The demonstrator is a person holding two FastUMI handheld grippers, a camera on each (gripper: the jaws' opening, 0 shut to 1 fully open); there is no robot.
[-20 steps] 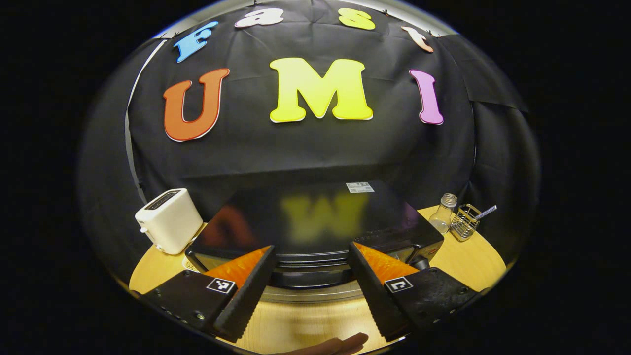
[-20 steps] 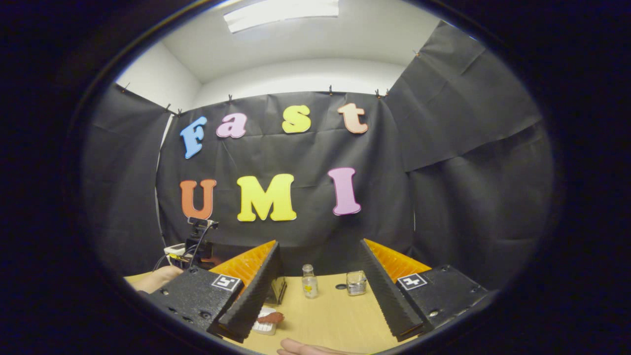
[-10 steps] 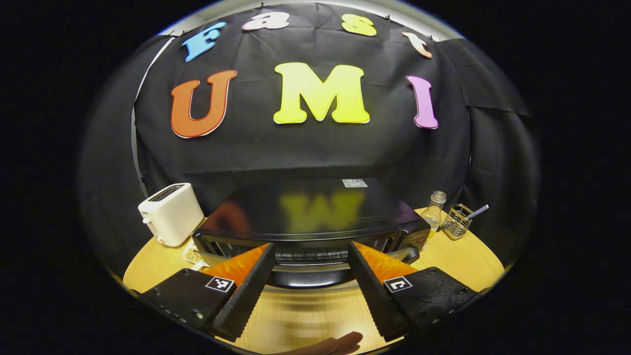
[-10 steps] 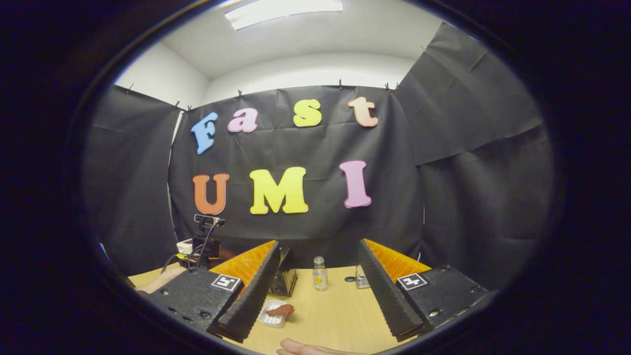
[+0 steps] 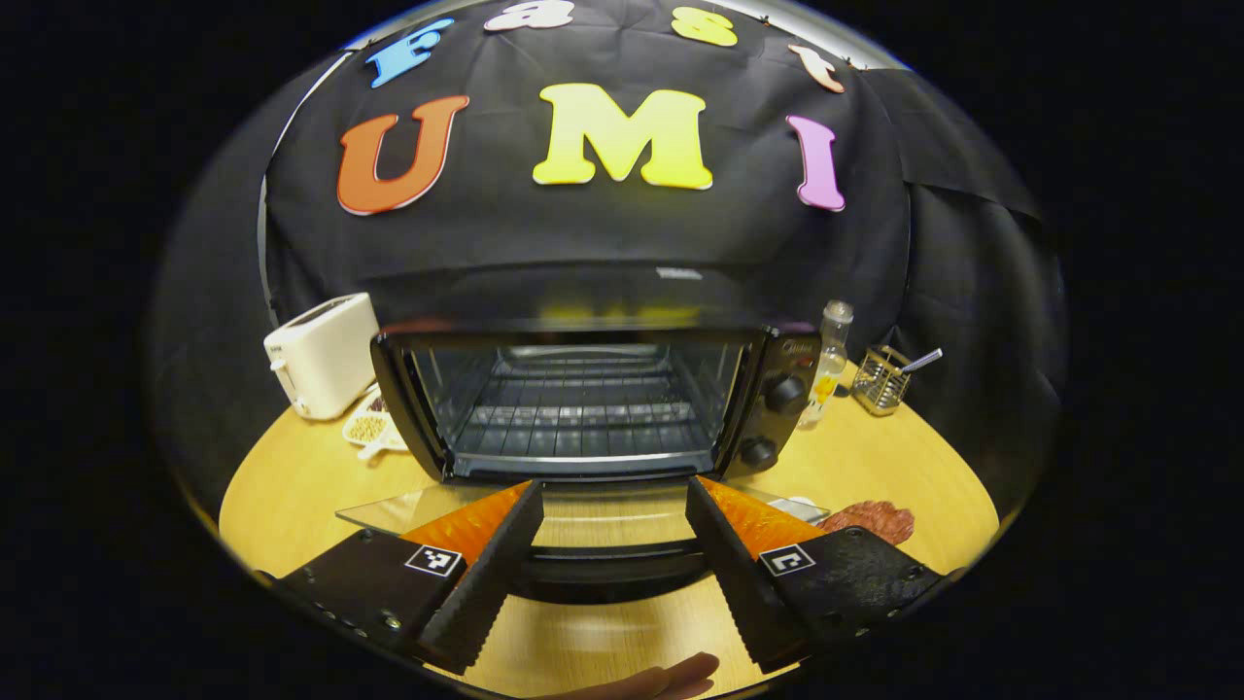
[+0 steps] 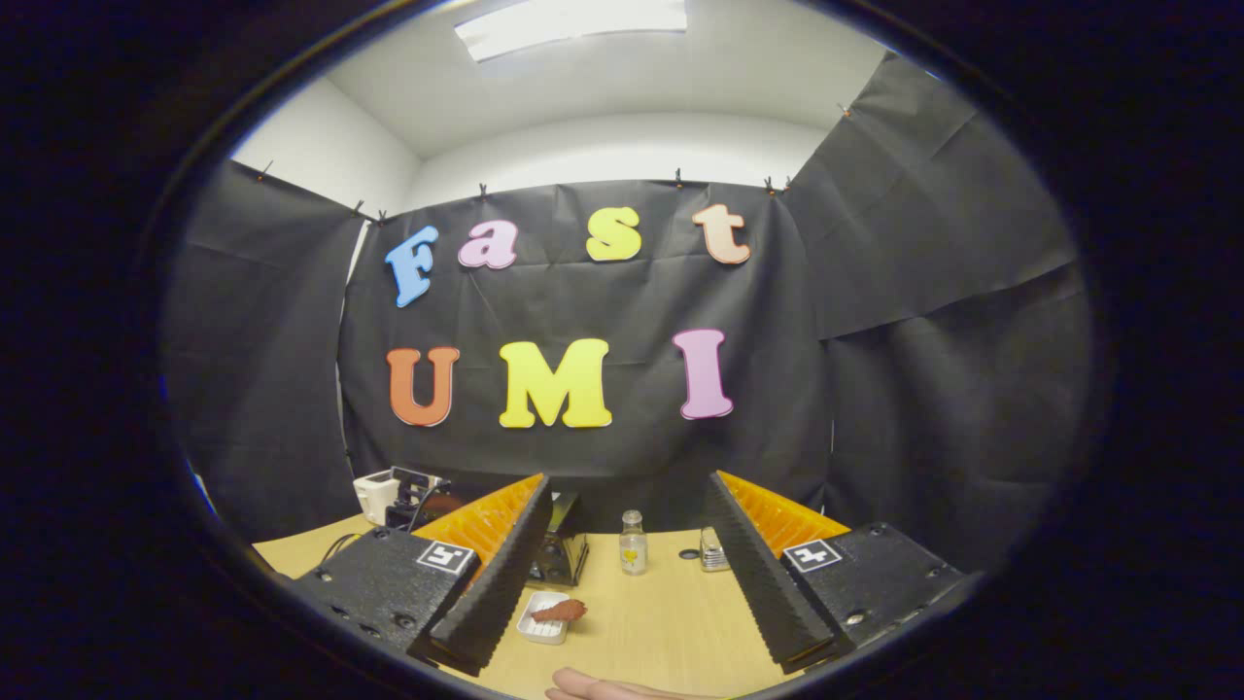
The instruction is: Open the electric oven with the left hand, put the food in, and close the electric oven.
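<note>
both my grippers are wide open and hold nothing. i see the oven (image 5: pixel 583 399) door (image 5: pixel 583 506) down flat, with my left gripper (image 5: pixel 612 554) just over its handle (image 5: pixel 612 574). my right gripper (image 6: pixel 622 574) hangs near the food (image 6: pixel 559 611).

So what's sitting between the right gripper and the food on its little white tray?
Only bare wooden table. In the right gripper view, the open right gripper has the food just ahead, beside its left finger.

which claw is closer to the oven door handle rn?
Left. Left claw straddles the door handle, fingers wide apart. Right claw hangs open over the table, well right of the oven.
</note>
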